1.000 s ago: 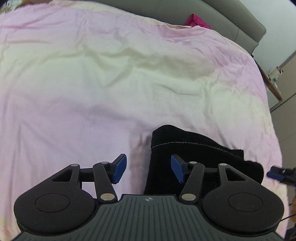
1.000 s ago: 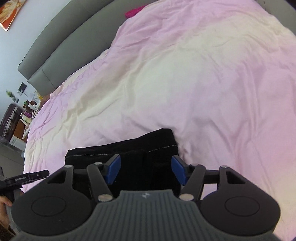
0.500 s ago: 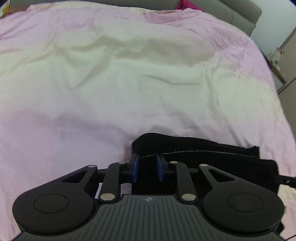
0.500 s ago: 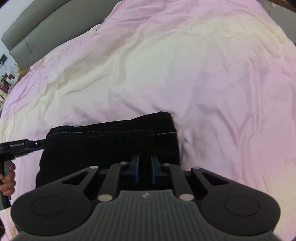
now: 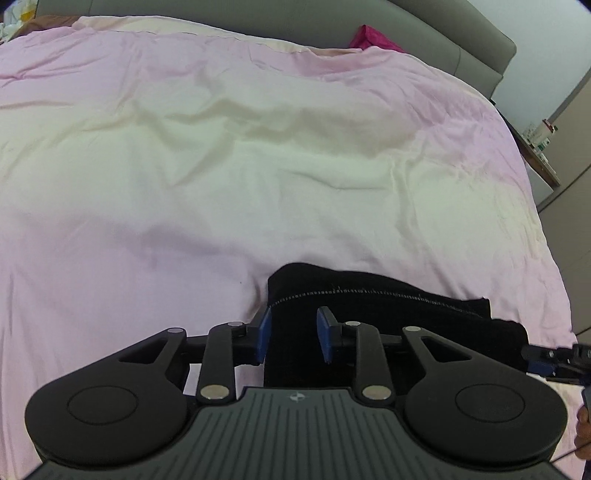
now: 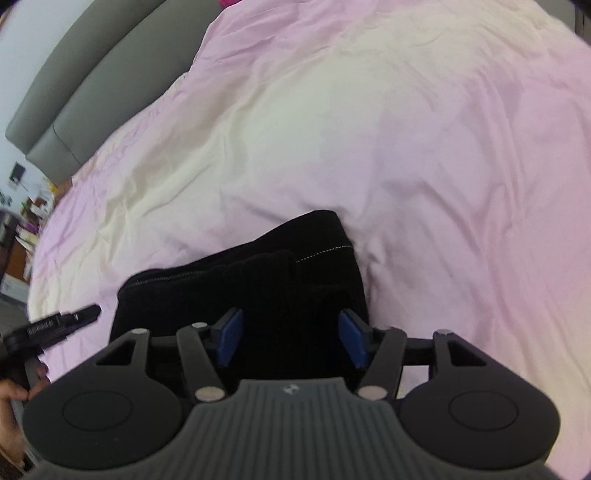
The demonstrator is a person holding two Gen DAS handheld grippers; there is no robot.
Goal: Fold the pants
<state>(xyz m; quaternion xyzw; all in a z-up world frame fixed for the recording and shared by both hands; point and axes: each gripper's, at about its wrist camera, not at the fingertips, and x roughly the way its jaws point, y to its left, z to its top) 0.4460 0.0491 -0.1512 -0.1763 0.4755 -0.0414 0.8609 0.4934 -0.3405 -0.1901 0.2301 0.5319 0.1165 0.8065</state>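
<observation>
Black pants [image 5: 388, 317] lie folded in a compact stack on the pink and cream bedspread [image 5: 258, 166], with a line of pale stitching along the top edge. My left gripper [image 5: 293, 334] is open over the stack's left end, with nothing between its blue pads. My right gripper [image 6: 291, 338] is open wide over the stack's right end in the right wrist view, where the pants [image 6: 266, 280] show layered folds. Each gripper's tip shows at the edge of the other's view.
A grey upholstered headboard [image 5: 424, 33] runs along the far side of the bed, with a magenta item [image 5: 373, 37] against it. A bedside shelf with small items [image 5: 543, 140] stands to the right. The bedspread spreads wide beyond the pants.
Both grippers were open a second ago, shut on the pants half a second ago, and have now opened again and let go. The pants lie still.
</observation>
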